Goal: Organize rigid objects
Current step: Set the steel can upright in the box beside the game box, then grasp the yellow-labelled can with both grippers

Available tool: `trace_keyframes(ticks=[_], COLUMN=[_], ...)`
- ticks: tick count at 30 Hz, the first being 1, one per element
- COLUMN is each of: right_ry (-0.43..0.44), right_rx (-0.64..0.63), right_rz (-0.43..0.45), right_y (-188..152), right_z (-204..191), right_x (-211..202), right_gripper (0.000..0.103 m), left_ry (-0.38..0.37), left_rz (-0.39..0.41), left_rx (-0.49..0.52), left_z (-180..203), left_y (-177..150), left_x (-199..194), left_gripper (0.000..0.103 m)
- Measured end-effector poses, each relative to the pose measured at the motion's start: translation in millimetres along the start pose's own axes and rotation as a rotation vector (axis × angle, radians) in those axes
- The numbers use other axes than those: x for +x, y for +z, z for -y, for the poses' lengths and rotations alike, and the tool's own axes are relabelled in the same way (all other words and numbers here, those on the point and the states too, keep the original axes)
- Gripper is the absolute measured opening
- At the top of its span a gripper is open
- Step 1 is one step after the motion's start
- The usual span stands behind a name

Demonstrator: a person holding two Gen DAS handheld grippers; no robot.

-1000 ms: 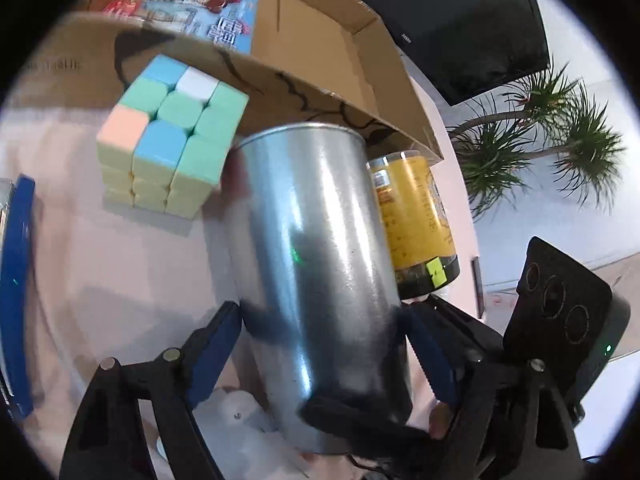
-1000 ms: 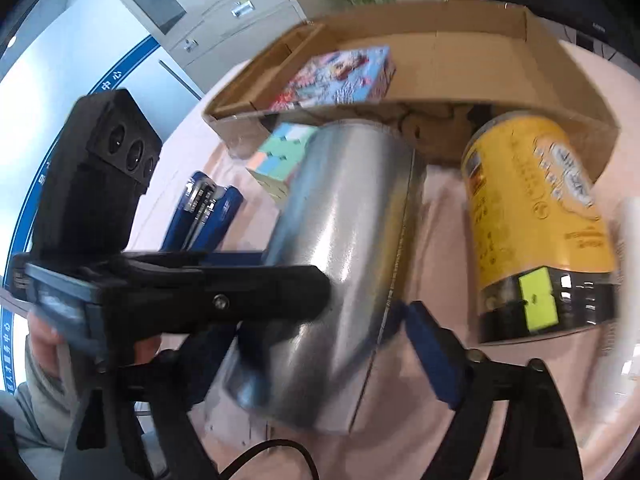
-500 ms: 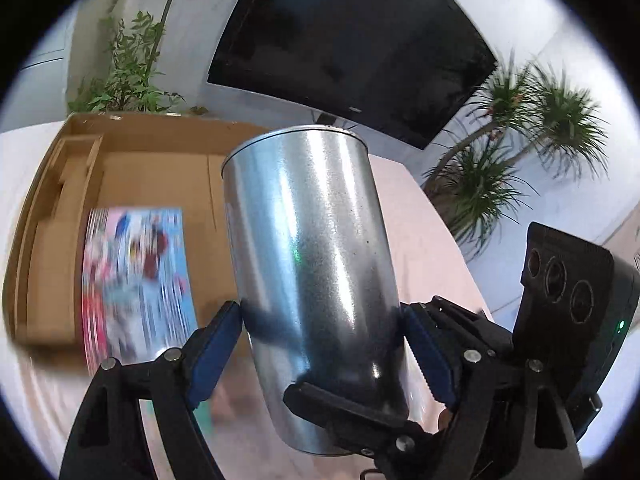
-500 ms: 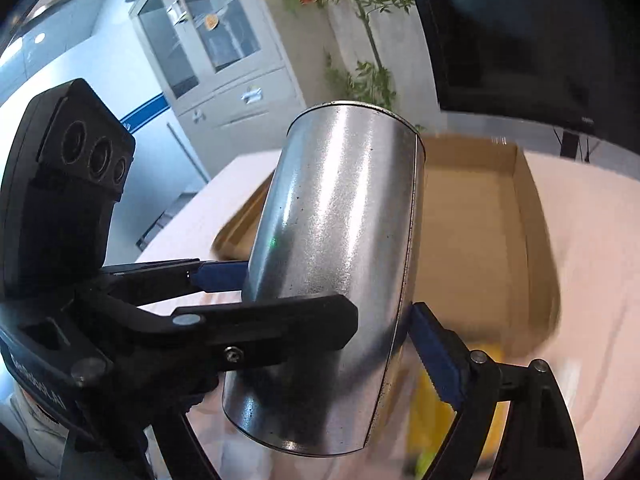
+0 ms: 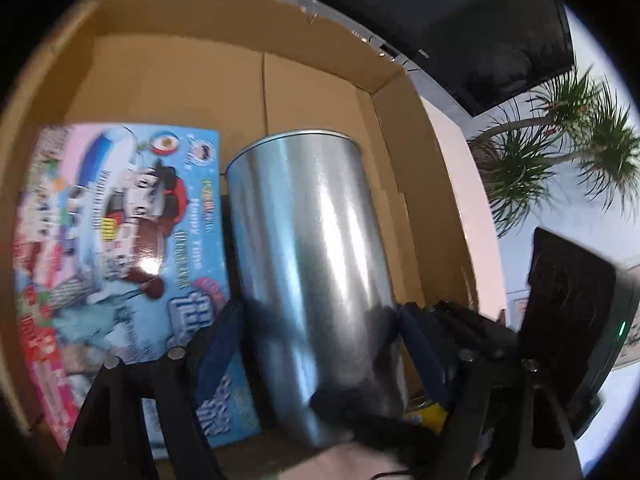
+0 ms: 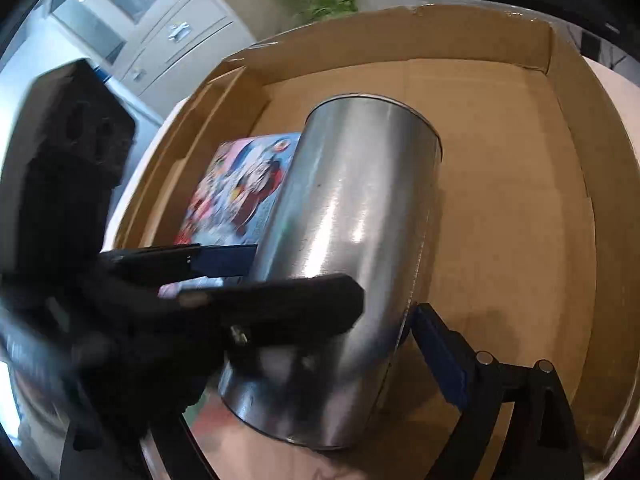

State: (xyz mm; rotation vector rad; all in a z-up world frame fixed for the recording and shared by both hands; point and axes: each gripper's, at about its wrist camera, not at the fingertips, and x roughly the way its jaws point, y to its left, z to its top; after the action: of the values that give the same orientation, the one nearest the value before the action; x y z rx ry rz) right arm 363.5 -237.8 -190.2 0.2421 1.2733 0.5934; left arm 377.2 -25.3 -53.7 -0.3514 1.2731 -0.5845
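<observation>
Shiny silver metal can (image 5: 316, 264), tilted, over cardboard box (image 5: 328, 92) beside picture box (image 5: 120, 248)

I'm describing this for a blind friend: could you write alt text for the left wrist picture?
A shiny silver metal can is clamped between the blue pads of the left gripper, held above an open cardboard box. A colourful cartoon-printed toy box lies flat inside on the left; the right gripper also grips the can.

Both wrist views, seemingly close, share the cardboard box (image 5: 404, 128).
</observation>
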Motion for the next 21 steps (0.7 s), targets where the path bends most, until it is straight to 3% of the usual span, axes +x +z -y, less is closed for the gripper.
trace_keyframes(ticks=[3, 6, 8, 11, 13, 15, 16, 17, 19, 21], right_ry=[-0.002, 0.0, 0.043, -0.001, -0.072, -0.128, -0.133, -0.14, -0.066, -0.126], right_rx=[-0.001, -0.019, -0.06, -0.101, -0.092, -0.042, -0.018, -0.011, -0.017, -0.111], right_rz=[0.016, 0.021, 0.067, 0.186, 0.231, 0.193, 0.157, 0.109, 0.078, 0.079], right_y=[-3, -10, -21, -67, -91, -110, -117, -126, -141, -150], right_z=[0, -11, -19, -16, 0, 24, 33, 41, 40, 12], right_x=[-5, -17, -45, -107, -132, -136, -129, -120, -117, -115], right_gripper=[0.082, 0.082, 0.081, 0.089, 0.092, 0.09, 0.087, 0.074, 0.07, 0.07], left_ry=[0.059, 0.099, 0.127, 0.115, 0.099, 0.049, 0.021, -0.003, -0.052, -0.104], left_rz=[0.052, 0.176, 0.25, 0.309, 0.296, 0.252, 0.231, 0.207, 0.157, 0.104], left_rx=[0.043, 0.111, 0.139, 0.153, 0.127, 0.08, 0.058, 0.04, 0.001, -0.045], left_z=[8, 24, 33, 37, 34, 33, 31, 30, 29, 27], left_y=[-14, -42, -59, -99, -121, -135, -138, -141, -146, -149], left_x=[-23, -63, -85, -106, -101, -81, -72, -64, -46, -31], left_gripper=[0.078, 0.079, 0.08, 0.082, 0.082, 0.082, 0.082, 0.082, 0.082, 0.082])
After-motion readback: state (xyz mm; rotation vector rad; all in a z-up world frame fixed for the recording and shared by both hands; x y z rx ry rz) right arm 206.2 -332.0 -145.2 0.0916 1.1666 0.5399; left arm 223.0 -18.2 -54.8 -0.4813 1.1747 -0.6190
